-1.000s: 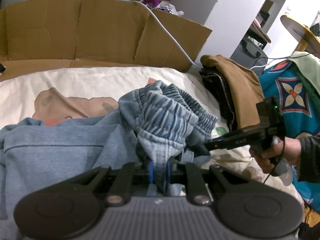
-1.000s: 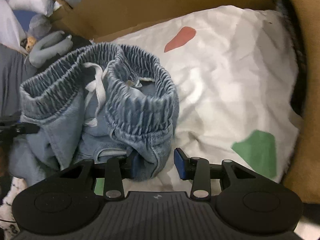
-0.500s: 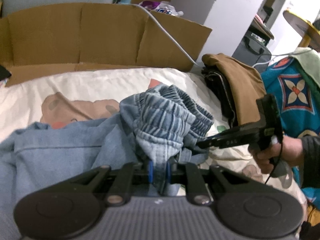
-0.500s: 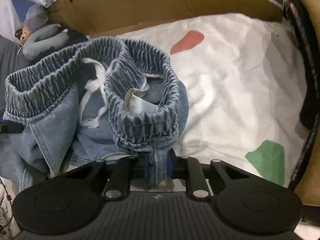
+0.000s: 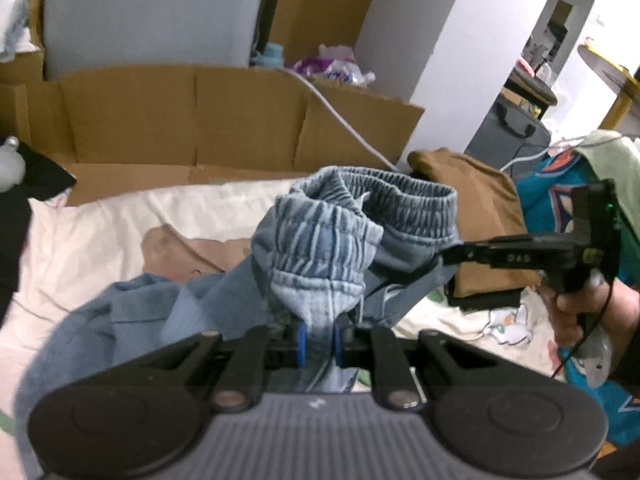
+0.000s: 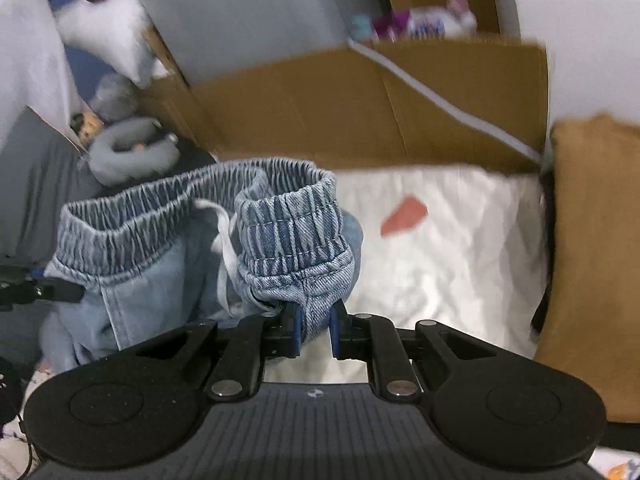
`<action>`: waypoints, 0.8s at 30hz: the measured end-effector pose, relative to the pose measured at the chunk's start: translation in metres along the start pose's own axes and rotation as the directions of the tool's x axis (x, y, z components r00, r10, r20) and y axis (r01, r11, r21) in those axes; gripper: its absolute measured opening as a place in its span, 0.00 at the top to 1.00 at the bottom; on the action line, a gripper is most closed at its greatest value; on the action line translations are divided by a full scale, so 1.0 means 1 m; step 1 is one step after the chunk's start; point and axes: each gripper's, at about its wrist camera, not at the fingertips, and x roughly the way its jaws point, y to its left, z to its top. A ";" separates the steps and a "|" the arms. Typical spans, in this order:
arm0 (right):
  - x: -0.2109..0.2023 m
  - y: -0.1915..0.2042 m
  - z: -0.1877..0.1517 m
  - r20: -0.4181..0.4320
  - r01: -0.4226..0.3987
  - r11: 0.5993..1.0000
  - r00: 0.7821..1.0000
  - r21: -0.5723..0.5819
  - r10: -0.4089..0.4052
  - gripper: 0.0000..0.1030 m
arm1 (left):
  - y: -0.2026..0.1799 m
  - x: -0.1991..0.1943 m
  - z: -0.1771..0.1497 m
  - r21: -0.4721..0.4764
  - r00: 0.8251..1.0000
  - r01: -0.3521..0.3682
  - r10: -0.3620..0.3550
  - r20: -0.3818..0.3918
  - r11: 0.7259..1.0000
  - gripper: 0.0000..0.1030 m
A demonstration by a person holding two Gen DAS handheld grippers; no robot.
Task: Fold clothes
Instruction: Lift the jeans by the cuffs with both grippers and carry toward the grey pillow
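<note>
Light blue denim trousers (image 5: pixel 320 248) with an elastic waistband hang lifted above the white printed bed sheet (image 5: pixel 100 232). My left gripper (image 5: pixel 319 338) is shut on one side of the waistband, with denim pinched between its blue pads. My right gripper (image 6: pixel 314 328) is shut on the other side of the trousers (image 6: pixel 292 232), and a white drawstring (image 6: pixel 224 240) dangles inside the waist. The left wrist view also shows the right gripper (image 5: pixel 448 258), held by a hand (image 5: pixel 576 312). The left gripper (image 6: pixel 60 290) pokes in at the left edge of the right wrist view. The legs trail down onto the bed.
A folded brown garment (image 5: pixel 480 208) on a dark one lies at the bed's right side, also in the right wrist view as the brown garment (image 6: pixel 592 240). Cardboard walls (image 5: pixel 180 112) line the far edge. A grey neck pillow (image 6: pixel 128 152) sits far left, a teal patterned cloth (image 5: pixel 552 184) right.
The right gripper's jaws closed on the waistband. Both grippers then rose, lifting the trousers off the sheet, and the waistband stretched out between them.
</note>
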 end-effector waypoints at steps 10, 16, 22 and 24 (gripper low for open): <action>-0.125 0.041 0.044 0.139 0.038 0.999 0.990 -0.016 -0.036 0.88 | -0.053 -0.086 0.052 0.046 0.997 0.040 -0.043 0.061 0.998 0.87; -0.198 0.072 0.081 0.245 0.042 0.997 0.969 -0.070 -0.024 0.87 | -0.087 -0.139 0.076 0.047 0.990 0.054 -0.059 0.126 0.997 0.87; -0.254 0.111 0.128 0.291 0.063 0.988 0.957 -0.139 -0.020 0.87 | -0.104 -0.198 0.094 0.035 0.977 0.028 -0.035 0.210 0.999 0.87; -0.269 0.125 0.142 0.299 0.078 0.982 0.954 -0.173 -0.023 0.87 | -0.104 -0.219 0.099 0.024 0.970 0.016 -0.021 0.243 1.000 0.87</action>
